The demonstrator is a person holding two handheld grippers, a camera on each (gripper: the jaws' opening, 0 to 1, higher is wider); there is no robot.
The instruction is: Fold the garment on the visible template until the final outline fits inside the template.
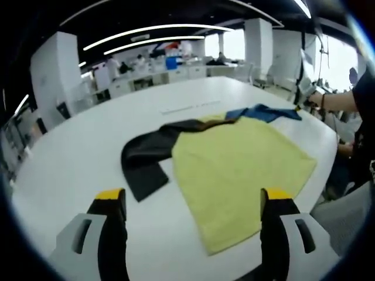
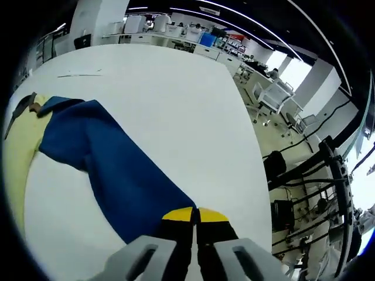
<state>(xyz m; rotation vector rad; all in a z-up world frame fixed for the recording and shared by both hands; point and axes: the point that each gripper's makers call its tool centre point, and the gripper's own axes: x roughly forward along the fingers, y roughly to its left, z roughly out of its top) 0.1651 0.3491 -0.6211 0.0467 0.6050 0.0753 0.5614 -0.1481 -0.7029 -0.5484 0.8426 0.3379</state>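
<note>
A garment lies flat on the white table point(image 1: 70, 158). Its yellow body point(image 1: 240, 170) is in the middle, with a black sleeve point(image 1: 146, 158) spread to the left and a blue sleeve point(image 1: 263, 112) stretched to the far right. My left gripper point(image 1: 193, 199) hovers open in front of the yellow hem, touching nothing. My right gripper point(image 2: 196, 215) is shut on the end of the blue sleeve point(image 2: 111, 158), near the table's edge. In the left gripper view the right gripper point(image 1: 302, 102) is beyond the blue sleeve, held by a person's hand point(image 1: 321, 100).
A faint thin mark point(image 1: 190, 107) lies on the table behind the garment. The table edge runs close beside the right gripper, with office chairs point(image 2: 272, 96) and floor cables point(image 2: 293, 170) below it. Desks and shelves point(image 1: 170, 73) line the back of the room.
</note>
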